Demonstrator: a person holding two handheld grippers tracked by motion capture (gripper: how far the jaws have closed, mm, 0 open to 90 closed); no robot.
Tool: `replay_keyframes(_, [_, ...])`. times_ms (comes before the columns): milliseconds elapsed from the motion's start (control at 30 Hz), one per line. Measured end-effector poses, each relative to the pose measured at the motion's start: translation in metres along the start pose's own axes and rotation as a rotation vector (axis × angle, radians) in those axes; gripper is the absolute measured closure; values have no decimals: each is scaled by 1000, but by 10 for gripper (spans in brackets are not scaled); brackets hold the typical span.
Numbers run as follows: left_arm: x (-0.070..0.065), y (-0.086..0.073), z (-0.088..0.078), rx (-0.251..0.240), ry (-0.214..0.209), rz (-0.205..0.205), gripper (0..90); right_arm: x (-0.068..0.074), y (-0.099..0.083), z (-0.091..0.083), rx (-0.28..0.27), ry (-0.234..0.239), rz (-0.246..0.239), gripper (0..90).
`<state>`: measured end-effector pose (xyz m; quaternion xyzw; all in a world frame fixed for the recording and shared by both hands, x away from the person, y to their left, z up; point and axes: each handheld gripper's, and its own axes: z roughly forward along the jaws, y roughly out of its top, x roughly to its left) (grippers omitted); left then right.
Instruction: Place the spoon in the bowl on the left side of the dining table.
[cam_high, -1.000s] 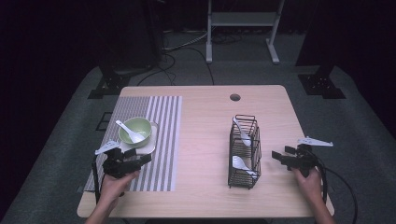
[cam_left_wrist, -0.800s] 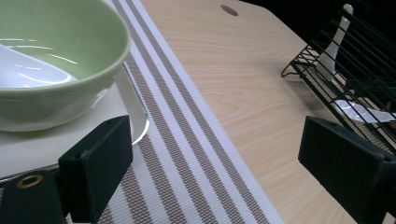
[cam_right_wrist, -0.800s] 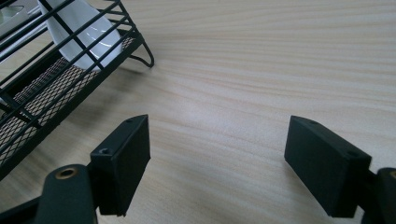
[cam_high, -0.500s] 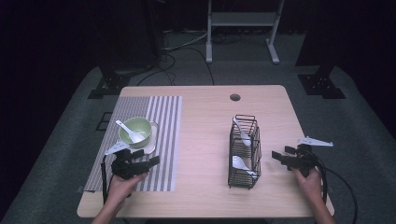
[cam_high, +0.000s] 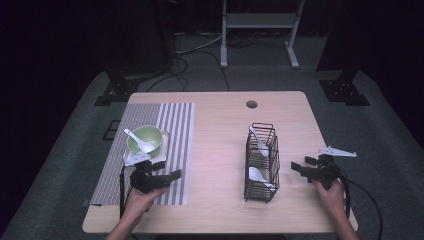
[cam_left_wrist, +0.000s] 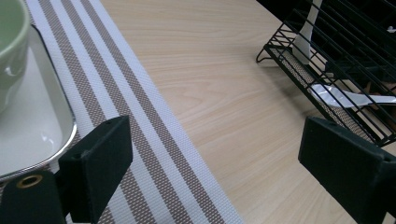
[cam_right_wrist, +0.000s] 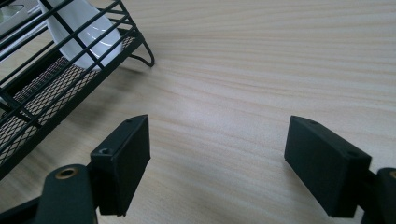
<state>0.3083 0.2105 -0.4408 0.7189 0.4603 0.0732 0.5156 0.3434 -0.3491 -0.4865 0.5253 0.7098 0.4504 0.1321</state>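
- The wire rack (cam_high: 261, 162) is standing upright on the wooden table (cam_high: 215, 150), well to the right of the striped mat (cam_high: 150, 150), with two white spoons in it.
- One spoon (cam_high: 260, 141) is leaning in the far half of the rack, and the second spoon (cam_high: 257, 175) is lying in the near half.
- The right gripper (cam_high: 302, 169) is hovering just to the right of the rack, near its front end, with its jaws spread wide and nothing between them.
- In the right gripper view, that gripper (cam_right_wrist: 217, 168) is sitting low over bare table, and the rack (cam_right_wrist: 56, 70) with a spoon bowl (cam_right_wrist: 86, 35) behind its wires is showing at the upper left.
- The left gripper (cam_high: 167, 170) is hovering well left of the rack, over the near part of the mat, its jaws parted wide and empty.
- In the left gripper view, that gripper (cam_left_wrist: 215, 172) is pointing across the mat (cam_left_wrist: 135, 121) toward the rack (cam_left_wrist: 345, 70).
- A green bowl (cam_high: 144, 139) holding a third spoon (cam_high: 138, 140) is sitting on a white tray (cam_high: 165, 136) on the mat, far left of the rack.
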Motion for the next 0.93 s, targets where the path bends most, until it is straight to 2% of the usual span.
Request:
replay_keyframes(233, [-9, 2, 9, 12, -18, 18, 90, 0, 0, 0, 0, 2, 2, 212])
replay_keyframes(667, [-24, 1, 21, 20, -62, 27, 90, -1, 0, 0, -4, 6, 0, 213])
replay_keyframes(933, [-28, -8, 27, 15, -105, -6, 90, -1, 0, -1, -7, 10, 6, 213])
